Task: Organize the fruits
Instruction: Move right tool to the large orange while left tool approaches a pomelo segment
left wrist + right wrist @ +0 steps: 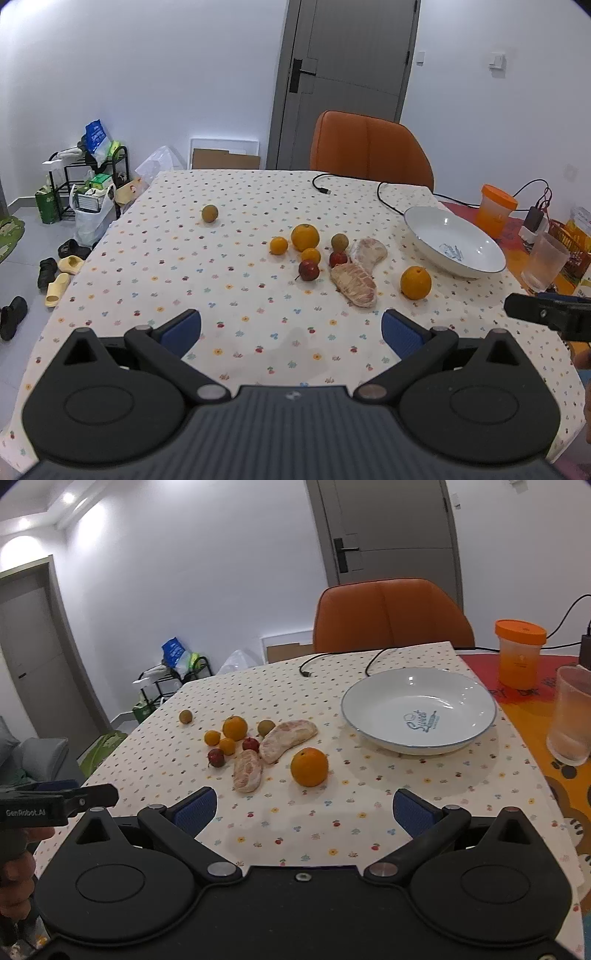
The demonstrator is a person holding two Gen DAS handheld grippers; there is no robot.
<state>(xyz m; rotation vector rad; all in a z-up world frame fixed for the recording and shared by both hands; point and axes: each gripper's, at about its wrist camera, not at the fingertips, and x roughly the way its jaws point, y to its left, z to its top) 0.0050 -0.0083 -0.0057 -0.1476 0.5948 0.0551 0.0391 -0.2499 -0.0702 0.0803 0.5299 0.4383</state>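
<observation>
Fruit lies scattered on the flowered tablecloth (221,280): a big orange (416,283) (309,767) nearest the white bowl (480,258) (373,690), two peeled pomelo pieces (354,285) (287,738), another orange (305,237) (235,727), small oranges (278,245), red fruits (308,270), a brown fruit (339,242), and one brown fruit alone (209,213) (185,716). The bowl holds nothing. My left gripper (291,328) is open, well short of the fruit. My right gripper (304,808) is open too, just before the big orange.
An orange chair (369,147) stands behind the table. A black cable (321,186) lies at the far edge. At the right stand an orange-lidded jar (520,653) and a clear cup (570,716). Shoes and a cluttered rack (92,177) occupy the floor at the left.
</observation>
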